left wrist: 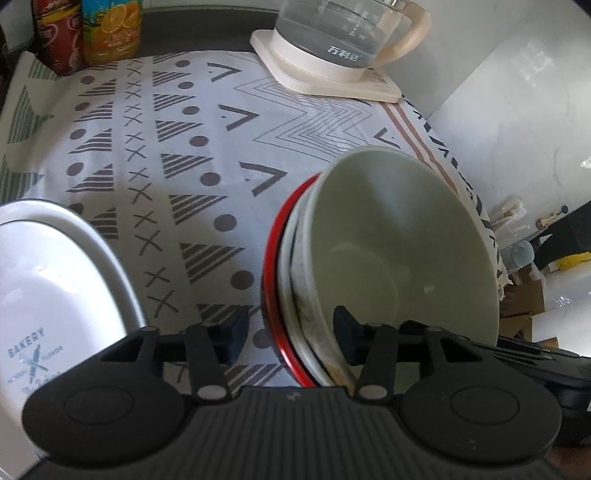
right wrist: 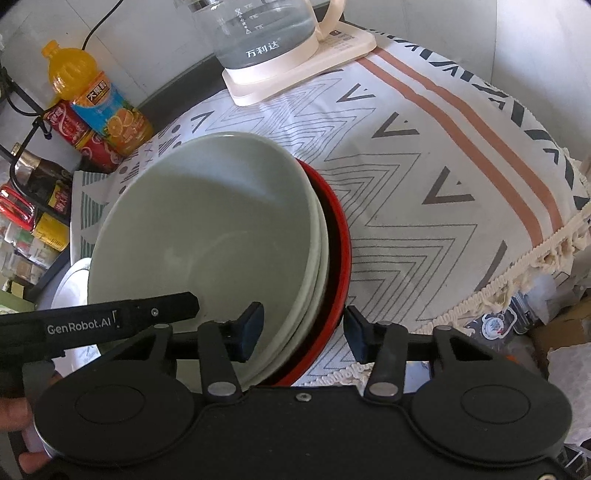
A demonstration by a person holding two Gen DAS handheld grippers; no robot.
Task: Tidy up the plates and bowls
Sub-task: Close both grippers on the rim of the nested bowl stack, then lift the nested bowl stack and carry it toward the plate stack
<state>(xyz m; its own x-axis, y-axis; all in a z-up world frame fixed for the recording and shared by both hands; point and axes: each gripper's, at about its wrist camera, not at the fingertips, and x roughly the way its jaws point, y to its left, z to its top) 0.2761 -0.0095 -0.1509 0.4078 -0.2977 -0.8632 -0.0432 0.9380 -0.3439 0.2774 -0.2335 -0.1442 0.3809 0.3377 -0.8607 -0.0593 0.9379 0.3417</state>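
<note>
A nested stack of bowls is seen between the two tools, tilted up on edge over the patterned cloth (left wrist: 192,173) of the counter, so that its round mouth faces sideways rather than up. In the left wrist view the pale green bowl (left wrist: 399,251) opens toward the right of the left tool (left wrist: 290,332), with a white bowl (left wrist: 295,295) and a red-rimmed bowl (left wrist: 271,291) stacked behind it on the left. The left tool is held wide apart, its fingers straddling the stacked rims without a clear grip. In the right wrist view the same green bowl (right wrist: 207,229) opens to the left of the right tool (right wrist: 304,330), the red bowl (right wrist: 338,236) lying outermost on the right. The right tool is likewise spread, one finger inside the green bowl and one outside the red rim; contact cannot be told. A white plate (left wrist: 51,280) lies left of the left tool, and a glass kettle (right wrist: 266,33) stands ahead.
</note>
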